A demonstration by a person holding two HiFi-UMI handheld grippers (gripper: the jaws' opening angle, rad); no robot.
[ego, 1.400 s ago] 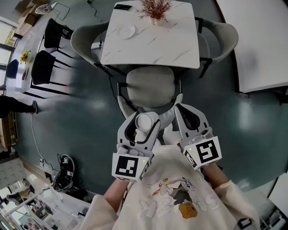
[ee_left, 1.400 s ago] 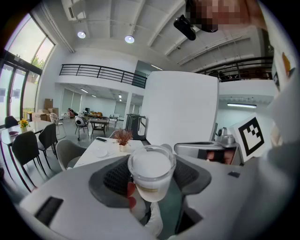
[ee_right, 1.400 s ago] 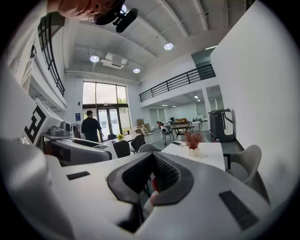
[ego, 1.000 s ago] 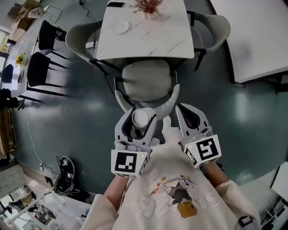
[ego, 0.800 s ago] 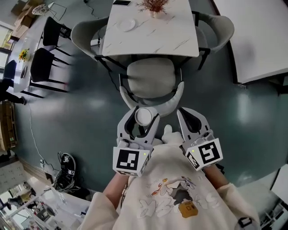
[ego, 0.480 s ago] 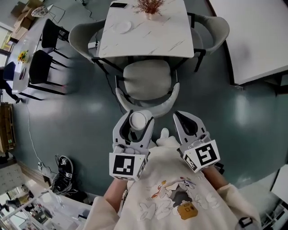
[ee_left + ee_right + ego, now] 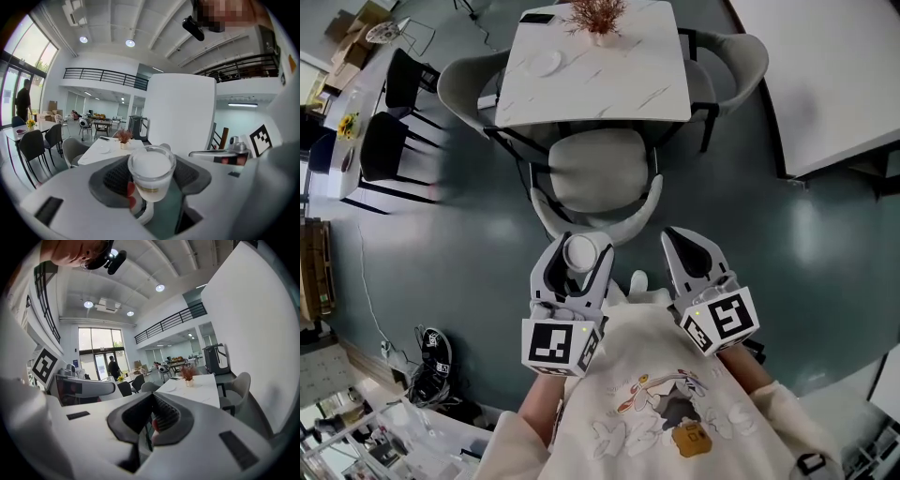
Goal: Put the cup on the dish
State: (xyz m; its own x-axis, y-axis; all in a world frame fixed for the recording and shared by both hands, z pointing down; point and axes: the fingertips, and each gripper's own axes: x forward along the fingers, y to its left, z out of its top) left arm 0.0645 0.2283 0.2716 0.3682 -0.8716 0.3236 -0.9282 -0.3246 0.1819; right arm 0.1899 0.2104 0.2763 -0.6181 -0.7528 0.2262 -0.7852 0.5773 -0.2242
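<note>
My left gripper is shut on a white cup, held upright in front of my chest. In the left gripper view the cup sits between the dark pads, a handle below it. The small white dish lies on the marble table, well ahead of both grippers; it shows faintly as the dish in the left gripper view. My right gripper hangs beside the left one, jaws together with nothing in them. The right gripper points toward the same table.
A grey armchair stands between me and the table, with more grey chairs at its sides. A potted dry plant stands at the table's far edge. Black chairs line a long table at left. A white table is at right.
The cup stays held in my left gripper. Both grippers have drifted slightly left and forward, and the armchair and table now sit a little further left in view.
</note>
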